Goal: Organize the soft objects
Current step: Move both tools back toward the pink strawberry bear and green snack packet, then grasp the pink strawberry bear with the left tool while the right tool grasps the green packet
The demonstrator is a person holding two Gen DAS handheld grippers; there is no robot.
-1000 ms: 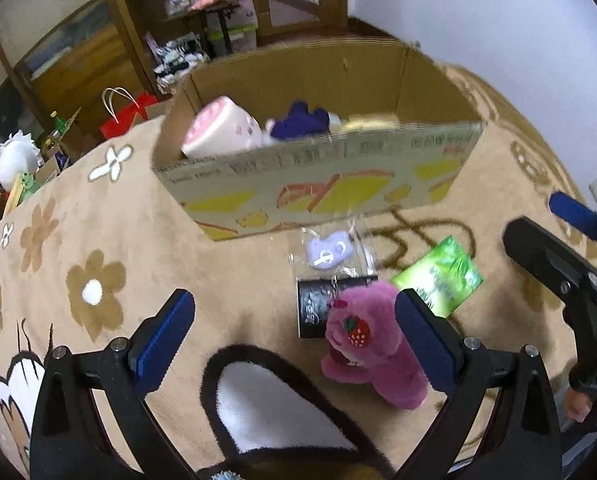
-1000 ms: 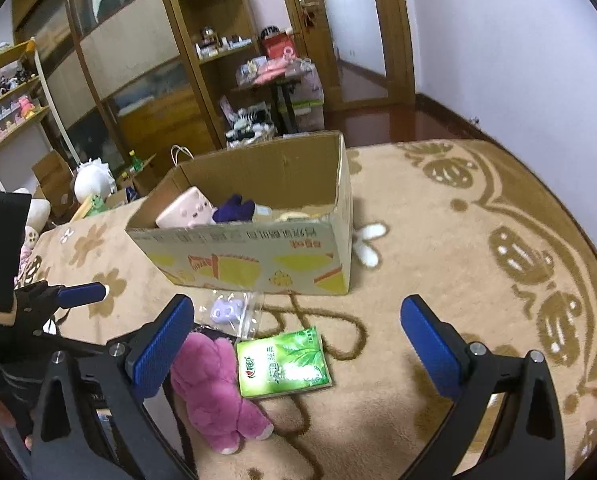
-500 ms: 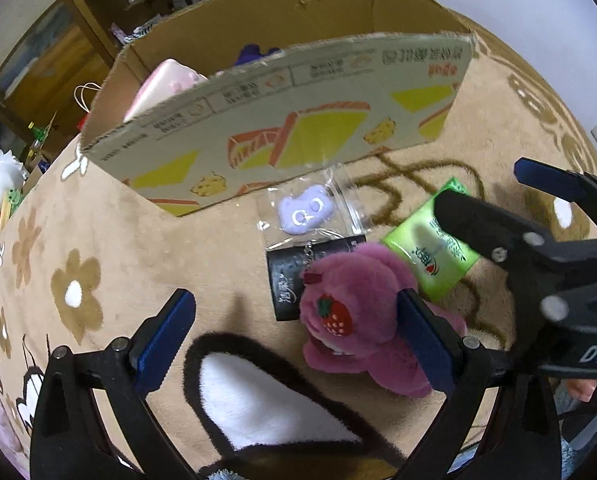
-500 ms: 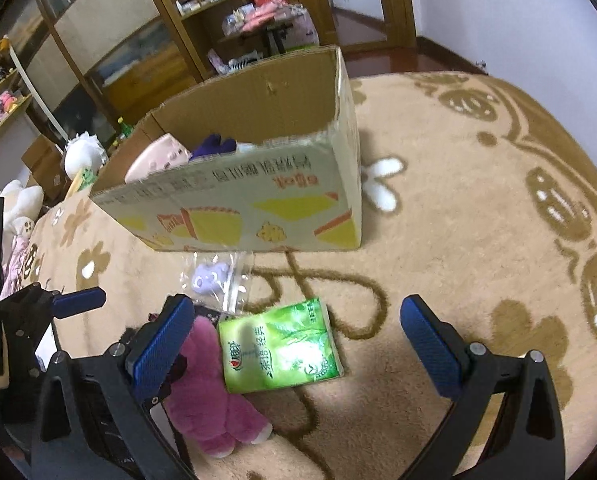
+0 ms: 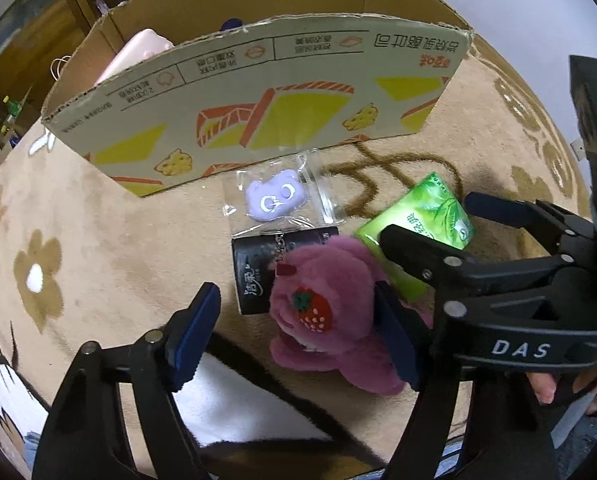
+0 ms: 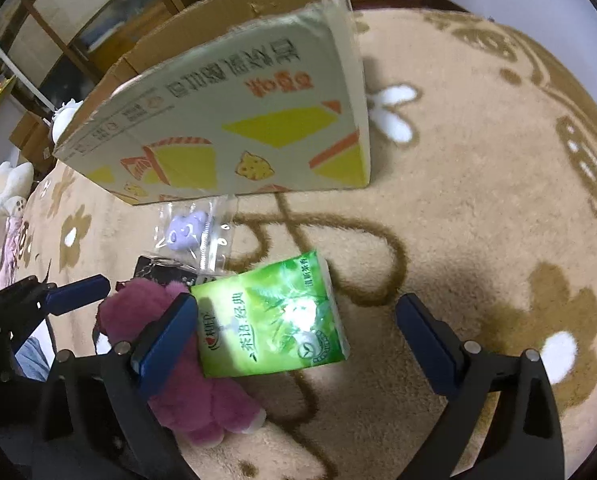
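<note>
Left wrist view: left hand-held gripper straddles the pink plush, open; right hand-held gripper open over the green tissue pack; close both gently, centred.

My left gripper is spread wide at lower frame; my right gripper likewise, fingers apart.
</note>
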